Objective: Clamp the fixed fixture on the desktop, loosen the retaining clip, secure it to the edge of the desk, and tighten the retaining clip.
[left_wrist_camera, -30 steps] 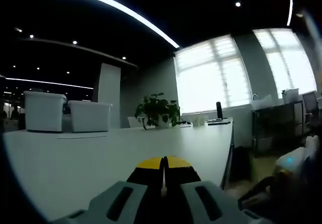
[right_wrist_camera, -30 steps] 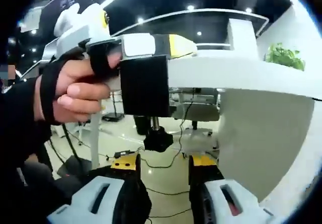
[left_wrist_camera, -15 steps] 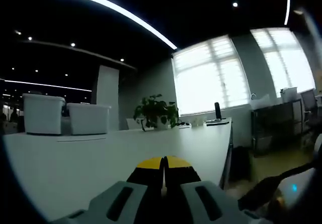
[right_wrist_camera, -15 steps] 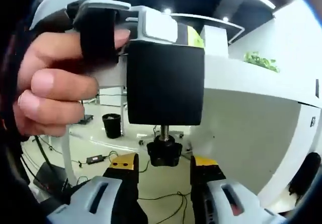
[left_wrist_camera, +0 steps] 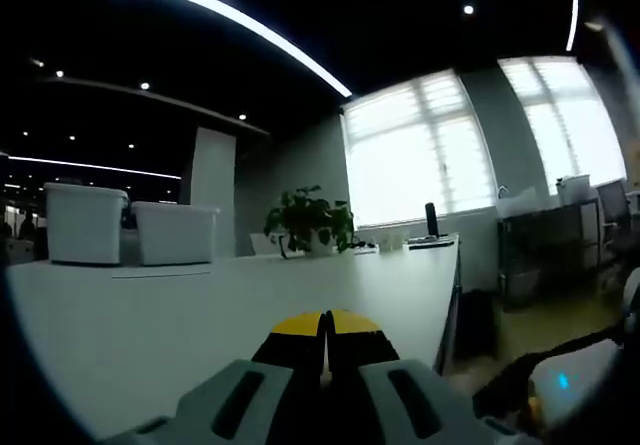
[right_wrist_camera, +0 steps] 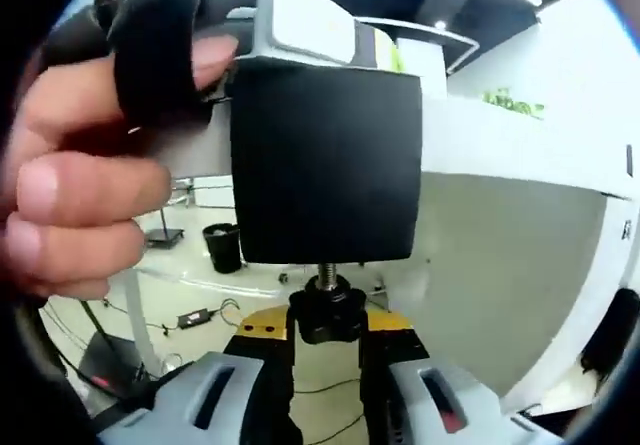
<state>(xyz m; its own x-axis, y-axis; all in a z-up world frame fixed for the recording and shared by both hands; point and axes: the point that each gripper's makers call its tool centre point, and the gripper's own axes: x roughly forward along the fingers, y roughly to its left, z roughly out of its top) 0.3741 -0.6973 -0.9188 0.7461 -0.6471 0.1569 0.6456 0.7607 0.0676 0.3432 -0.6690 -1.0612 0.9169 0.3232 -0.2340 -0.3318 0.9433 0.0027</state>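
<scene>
My right gripper point(right_wrist_camera: 327, 327) pinches the black screw knob point(right_wrist_camera: 327, 312) under the black clamp fixture point(right_wrist_camera: 325, 163) at the desk edge point(right_wrist_camera: 520, 150). My left gripper point(left_wrist_camera: 323, 333) lies pressed together on the desktop, facing 2 white bins point(left_wrist_camera: 130, 223), contents unseen, and 1 potted plant point(left_wrist_camera: 310, 220).

Fixture point(right_wrist_camera: 325, 160): matte black, boxy clamp body, upright, seated over the edge of the white surface point(right_wrist_camera: 520, 140), which meets it from the right. Threaded screw point(right_wrist_camera: 326, 273) projects from its underside, ending in a black knob point(right_wrist_camera: 328, 313), the retaining clip. Knob hangs below the surface edge, flanked on both sides by the yellow-tipped jaws of the right hand-held gripper point(right_wrist_camera: 328, 323); contact not resolvable.
</scene>
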